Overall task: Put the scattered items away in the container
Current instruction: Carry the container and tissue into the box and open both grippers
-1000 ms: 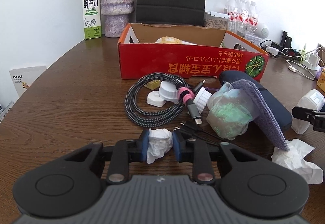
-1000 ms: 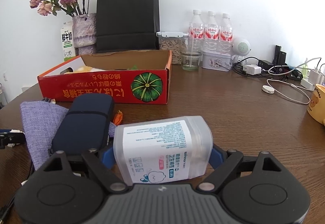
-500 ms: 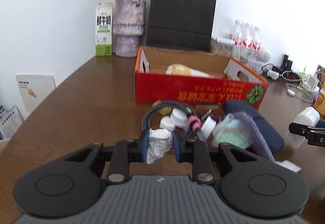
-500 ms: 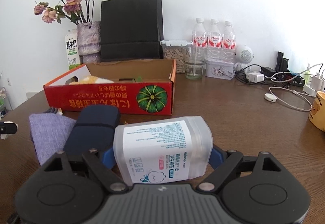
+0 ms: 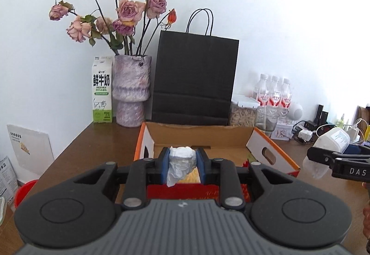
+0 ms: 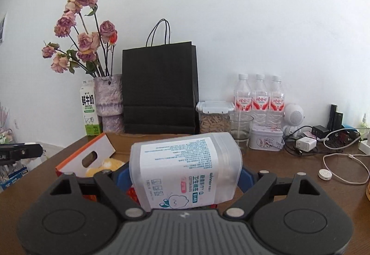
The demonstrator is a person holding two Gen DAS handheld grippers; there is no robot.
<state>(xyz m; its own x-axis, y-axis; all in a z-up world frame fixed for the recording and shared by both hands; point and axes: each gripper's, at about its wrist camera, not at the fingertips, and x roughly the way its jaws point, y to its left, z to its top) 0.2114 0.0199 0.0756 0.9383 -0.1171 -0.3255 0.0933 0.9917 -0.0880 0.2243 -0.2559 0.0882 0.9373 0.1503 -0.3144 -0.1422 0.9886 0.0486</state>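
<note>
My left gripper (image 5: pixel 182 163) pinches a tissue wad (image 5: pixel 181 161) over the box (image 5: pixel 272 153); my right gripper (image 6: pixel 182 176), jaws wide, clamps the swab tub (image 6: pixel 185 167) at its near edge. I'd release both low, well inside the walls.

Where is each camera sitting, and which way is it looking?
Left wrist view: sits on the left gripper, looking along its fingers at the crumpled tissue they pinch, over the red box; the right gripper shows at the right edge.
Right wrist view: sits on the right gripper, looking past the plastic tub it holds; the left gripper pokes in at the left.
Both share the black bag, vase, milk carton and water bottles by the wall.
</note>
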